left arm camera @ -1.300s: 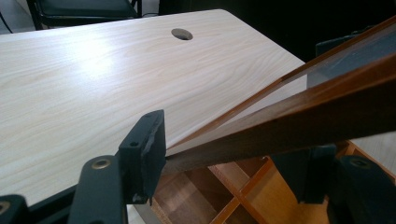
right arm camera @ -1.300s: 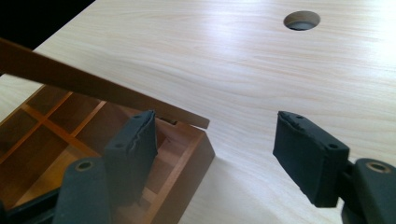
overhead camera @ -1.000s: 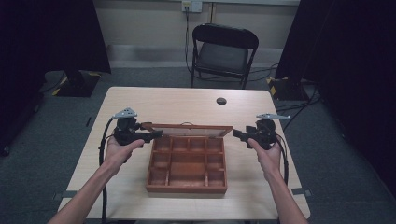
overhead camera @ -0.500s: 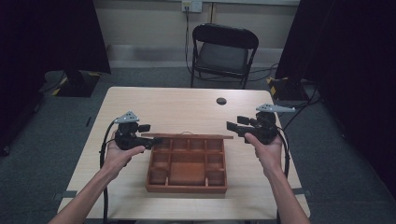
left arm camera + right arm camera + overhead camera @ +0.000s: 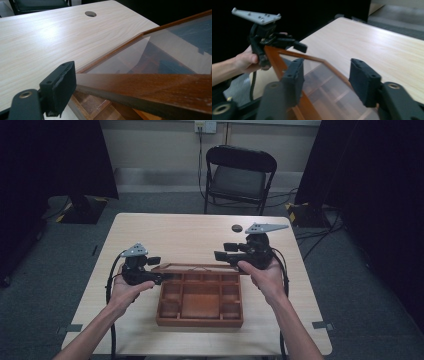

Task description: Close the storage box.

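Lighting falls from overhead onto the table (image 5: pixel 200 232), whose pale top is the brightest area; the room at left and right sits in near-black. In the left gripper view a broad glare patch whitens the tabletop at far left, and the glass lid (image 5: pixel 160 50) carries reflections. The near black pad is soft. The right gripper view is motion-blurred throughout, the near pads most smeared. The high view is soft and grainy, shadows faint.
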`<state>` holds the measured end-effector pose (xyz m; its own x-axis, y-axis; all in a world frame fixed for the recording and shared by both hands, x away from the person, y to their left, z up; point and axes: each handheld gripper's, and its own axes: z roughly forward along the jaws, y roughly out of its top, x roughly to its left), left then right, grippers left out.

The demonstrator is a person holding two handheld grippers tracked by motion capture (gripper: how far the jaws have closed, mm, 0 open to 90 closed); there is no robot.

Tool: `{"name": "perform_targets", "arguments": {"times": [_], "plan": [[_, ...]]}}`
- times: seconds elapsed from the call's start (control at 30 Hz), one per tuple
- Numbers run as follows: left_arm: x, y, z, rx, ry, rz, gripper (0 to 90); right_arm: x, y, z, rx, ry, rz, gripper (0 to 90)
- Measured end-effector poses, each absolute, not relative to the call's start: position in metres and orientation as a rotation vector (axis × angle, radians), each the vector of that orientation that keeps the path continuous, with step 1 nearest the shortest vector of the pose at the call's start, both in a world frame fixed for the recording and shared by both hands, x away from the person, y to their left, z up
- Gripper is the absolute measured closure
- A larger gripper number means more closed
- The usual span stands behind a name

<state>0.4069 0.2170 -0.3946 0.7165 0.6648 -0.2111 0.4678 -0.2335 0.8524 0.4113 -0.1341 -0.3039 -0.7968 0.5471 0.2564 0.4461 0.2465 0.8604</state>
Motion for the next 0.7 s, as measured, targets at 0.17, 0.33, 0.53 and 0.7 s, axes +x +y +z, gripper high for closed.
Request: {"name": "perform_targets", "arguments": {"times": [0.17,0.33,0.53,0.7], "plan": [[0.405,0.218,-0.395,1.882,0.872,0.246,15.5,0.412,-0.122,-0.307,0.921,2.504,1.62,56.2],[0.403,0.218,-0.398,1.887,0.863,0.233,15.3,0.412,-0.116,-0.309,0.864,2.588,1.602,63.5],[0.401,0.218,-0.399,1.894,0.862,0.24,15.4,0.412,-0.106,-0.314,0.827,2.676,1.589,74.5],[0.399,0.219,-0.4,1.904,0.868,0.236,15.5,0.411,-0.1,-0.316,0.811,2.699,1.553,76.2]]}}
